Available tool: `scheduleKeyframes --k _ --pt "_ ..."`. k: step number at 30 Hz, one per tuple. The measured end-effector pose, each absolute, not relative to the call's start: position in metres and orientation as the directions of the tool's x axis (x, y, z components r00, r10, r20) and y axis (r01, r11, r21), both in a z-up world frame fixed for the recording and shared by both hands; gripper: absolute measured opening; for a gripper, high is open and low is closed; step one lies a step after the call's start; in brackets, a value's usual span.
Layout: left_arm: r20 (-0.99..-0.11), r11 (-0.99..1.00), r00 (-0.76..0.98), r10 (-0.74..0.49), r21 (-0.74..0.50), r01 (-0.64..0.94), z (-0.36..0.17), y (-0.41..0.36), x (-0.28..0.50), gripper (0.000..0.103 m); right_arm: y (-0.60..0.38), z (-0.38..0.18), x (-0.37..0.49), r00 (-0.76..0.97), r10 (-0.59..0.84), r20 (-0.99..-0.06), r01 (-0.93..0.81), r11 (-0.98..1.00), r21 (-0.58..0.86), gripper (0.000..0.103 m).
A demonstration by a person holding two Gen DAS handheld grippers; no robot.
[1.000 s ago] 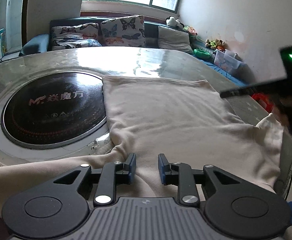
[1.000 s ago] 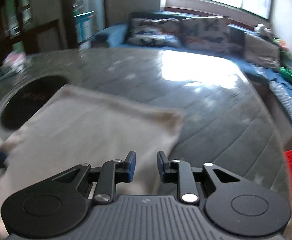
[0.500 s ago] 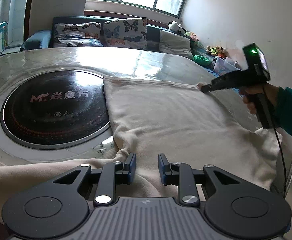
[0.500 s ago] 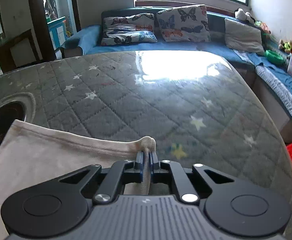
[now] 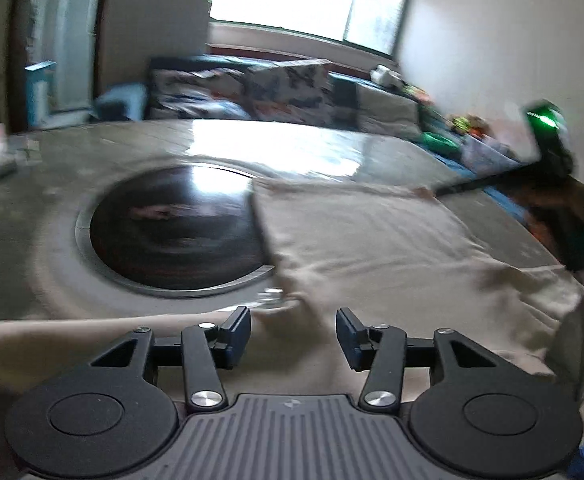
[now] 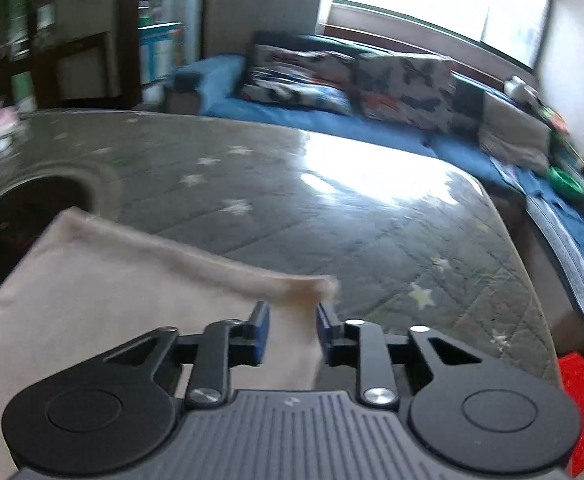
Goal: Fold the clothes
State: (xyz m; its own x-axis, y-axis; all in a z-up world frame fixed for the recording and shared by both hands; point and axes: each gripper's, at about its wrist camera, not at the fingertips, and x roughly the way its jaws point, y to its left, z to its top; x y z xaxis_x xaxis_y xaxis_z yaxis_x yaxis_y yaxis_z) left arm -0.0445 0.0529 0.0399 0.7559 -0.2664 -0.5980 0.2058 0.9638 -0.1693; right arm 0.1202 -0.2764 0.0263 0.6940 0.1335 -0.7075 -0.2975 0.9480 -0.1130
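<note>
Bare quilted tabletop (image 6: 331,216) beyond the cream garment (image 5: 371,248)

The left gripper (image 5: 293,332) was level, its jaws spread wide apart with nothing clamped between them. The right gripper (image 6: 290,334) also had its jaws parted and clamped nothing. In the left wrist view, the right gripper appeared at 2 o'clock, held by a hand (image 5: 547,196) with a dark green sleeve.
</note>
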Motion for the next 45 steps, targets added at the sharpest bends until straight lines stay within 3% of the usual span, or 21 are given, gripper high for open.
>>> scheduleKeyframes --k 2,5,8,10,16,23,24,25,26,29,31,34,39,42,45 --pt "-0.585 0.985 0.794 -0.165 -0.14 0.101 0.046 0.07 -0.055 0.059 -0.265 0.03 0.095 0.684 0.18 -0.707 -0.369 0.922 -0.121 0.042" --pt "-0.563 0.993 0.826 0.034 -0.074 -0.092 0.051 0.095 -0.071 0.071 -0.242 0.031 0.06 0.651 0.254 -0.715 -0.481 0.867 -0.13 0.042" --pt "-0.574 0.966 0.806 0.146 -0.093 -0.242 0.049 0.118 -0.077 0.075 -0.212 0.028 0.027 0.608 0.324 -0.725 -0.598 0.788 -0.149 0.045" --pt "-0.598 0.944 0.789 0.144 -0.156 -0.291 0.046 0.132 -0.077 0.075 -0.191 0.025 0.004 0.577 0.369 -0.728 -0.672 0.722 -0.166 0.057" --pt "-0.638 0.884 0.761 0.117 -0.283 -0.373 0.038 0.154 -0.075 0.074 -0.145 0.016 -0.037 0.531 0.437 -0.726 -0.785 0.577 -0.227 0.06" --pt "-0.617 0.811 0.785 0.059 -0.429 -0.397 0.031 0.178 -0.078 0.072 -0.119 0.009 -0.058 0.497 0.459 -0.736 -0.831 0.495 -0.252 0.06" --pt "-0.606 0.804 0.794 0.048 -0.448 -0.39 0.03 0.181 -0.078 0.07 -0.119 0.009 -0.057 0.497 0.457 -0.738 -0.83 0.497 -0.251 0.06" --pt "-0.599 0.799 0.8 0.039 -0.462 -0.385 0.029 0.184 -0.077 0.061 -0.119 0.009 -0.057 0.497 0.455 -0.738 -0.829 0.499 -0.251 0.06" --pt "-0.594 0.796 0.804 0.034 -0.47 -0.381 0.029 0.186 -0.076 0.047 -0.119 0.01 -0.057 0.499 0.454 -0.739 -0.828 0.502 -0.251 0.06" --pt "-0.584 0.783 0.812 0.006 -0.502 -0.367 0.027 0.19 -0.072 0.017 -0.122 0.01 -0.058 0.502 0.451 -0.738 -0.825 0.506 -0.252 0.06" --pt "-0.57 0.785 0.822 0.004 -0.507 -0.355 0.03 0.19 -0.07 0.009 -0.123 0.008 -0.058 0.502 0.449 -0.739 -0.823 0.51 -0.25 0.06" --pt "-0.522 0.805 0.853 0.006 -0.504 -0.313 0.046 0.187 -0.067 0.003 -0.126 0.007 -0.058 0.501 0.451 -0.739 -0.821 0.519 -0.239 0.06" --pt "-0.324 0.88 0.946 -0.013 -0.453 -0.143 0.093 0.17 -0.079 0.003 -0.126 0.006 -0.058 0.498 0.452 -0.74 -0.819 0.524 -0.232 0.06" --pt "-0.332 0.904 0.942 0.048 -0.387 -0.182 0.088 0.171 -0.089 0.003 -0.126 0.007 -0.059 0.5 0.451 -0.739 -0.818 0.525 -0.233 0.06" --pt "-0.447 0.876 0.89 0.088 -0.39 -0.283 0.063 0.185 -0.085 0.003 -0.127 0.007 -0.058 0.496 0.454 -0.741 -0.821 0.524 -0.228 0.06"
